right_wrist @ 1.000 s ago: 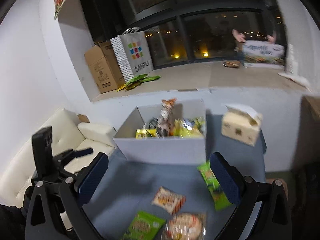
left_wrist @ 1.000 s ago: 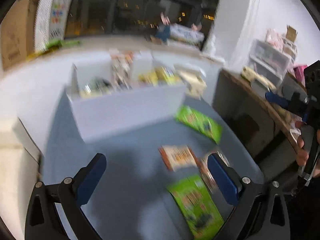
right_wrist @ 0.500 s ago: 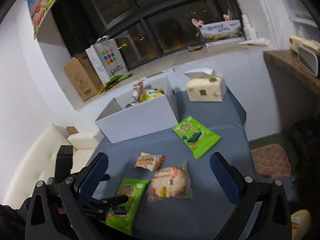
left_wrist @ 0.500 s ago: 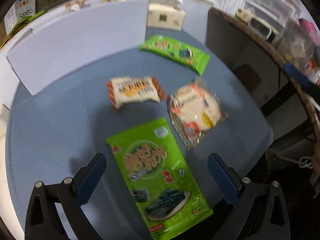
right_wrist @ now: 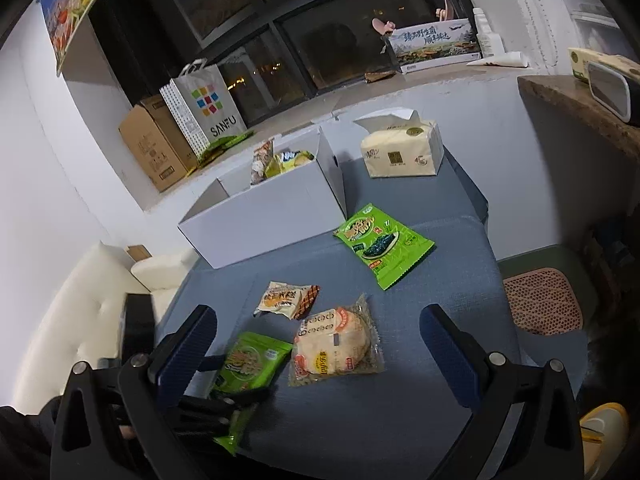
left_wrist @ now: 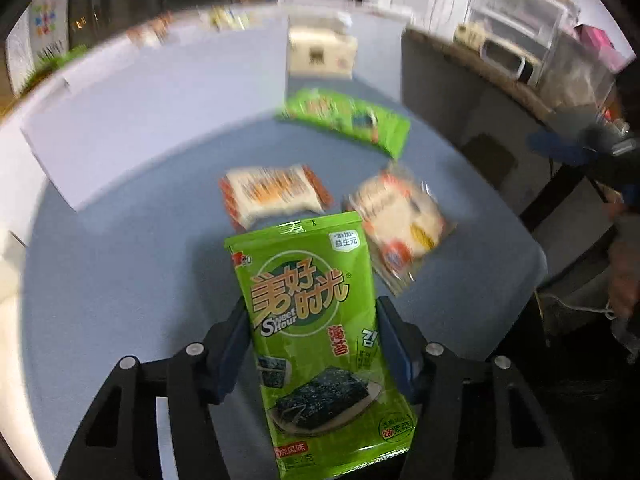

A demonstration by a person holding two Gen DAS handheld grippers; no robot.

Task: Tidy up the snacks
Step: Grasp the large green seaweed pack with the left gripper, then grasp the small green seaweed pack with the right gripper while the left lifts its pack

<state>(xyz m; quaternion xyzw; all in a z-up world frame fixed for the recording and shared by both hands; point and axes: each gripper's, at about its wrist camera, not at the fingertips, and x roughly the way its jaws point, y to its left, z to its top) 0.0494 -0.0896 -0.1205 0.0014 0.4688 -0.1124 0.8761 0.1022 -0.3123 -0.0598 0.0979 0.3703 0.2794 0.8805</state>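
A green seaweed packet [left_wrist: 312,320] stands between the blue pads of my left gripper [left_wrist: 312,312]. Its jaws are closing and the pads touch the packet's two long edges. The right wrist view shows the same packet [right_wrist: 248,364] at the table's near left, with the left gripper's black fingers [right_wrist: 224,400] around it. My right gripper [right_wrist: 318,320] hangs open above the blue table [right_wrist: 440,320], holding nothing. Beyond lie an orange-and-white snack [right_wrist: 286,300], a round bread packet [right_wrist: 334,348] and a second green seaweed packet [right_wrist: 382,244]. A white box [right_wrist: 272,216] with snacks in it stands at the back.
A tissue pack [right_wrist: 400,152] sits right of the box. A white sofa [right_wrist: 72,320] borders the table on the left. A stool with a mesh cushion [right_wrist: 544,300] and a wooden counter [right_wrist: 580,104] stand to the right. A shopping bag [right_wrist: 204,108] rests on the sill.
My left gripper came down over the near green packet and its jaws narrowed from wide open onto the packet's sides. The right gripper dropped lower over the table and stayed open.
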